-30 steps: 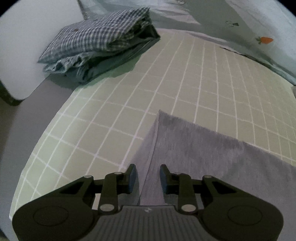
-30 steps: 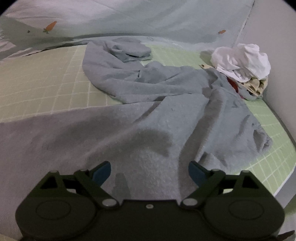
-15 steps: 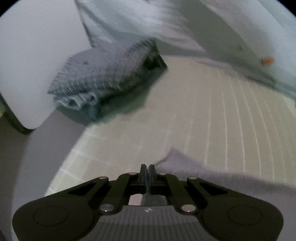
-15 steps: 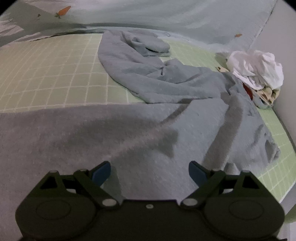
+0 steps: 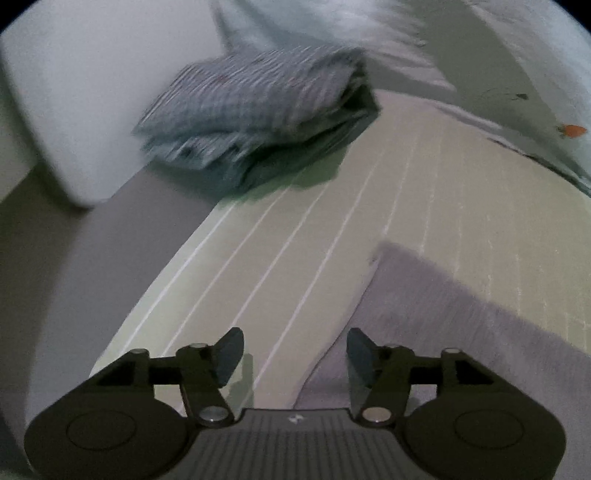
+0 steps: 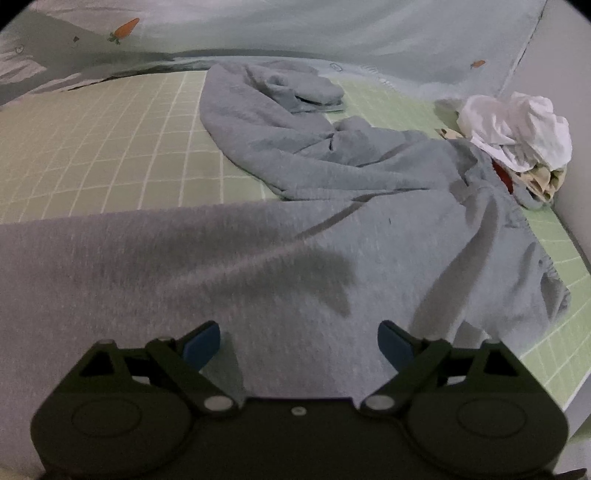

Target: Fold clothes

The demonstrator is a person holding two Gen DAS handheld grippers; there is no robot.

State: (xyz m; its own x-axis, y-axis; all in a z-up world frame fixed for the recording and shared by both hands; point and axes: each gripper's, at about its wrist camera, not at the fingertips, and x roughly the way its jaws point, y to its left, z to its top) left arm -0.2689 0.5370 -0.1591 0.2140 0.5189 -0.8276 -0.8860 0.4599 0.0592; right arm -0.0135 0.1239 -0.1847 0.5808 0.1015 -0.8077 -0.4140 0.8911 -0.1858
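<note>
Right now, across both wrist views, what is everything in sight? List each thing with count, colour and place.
grey garment: one, grey-blue fleece, spread across the near bed, rumpled toward the far right; its corner shows in the left view.
folded clothes stack: one pile, blue-white check on top, far left edge of the bed, blurred.
white crumpled clothes: one heap, white over cream and red, far right by the wall.
bed sheet: one, pale green with a white grid, under everything.
duvet: one, pale blue with small orange carrots, along the far side.
left claw: one, dark, jaws opening, nothing between the pads, over the garment's edge.
right claw: one, dark with blue pads, open above the garment.
</note>
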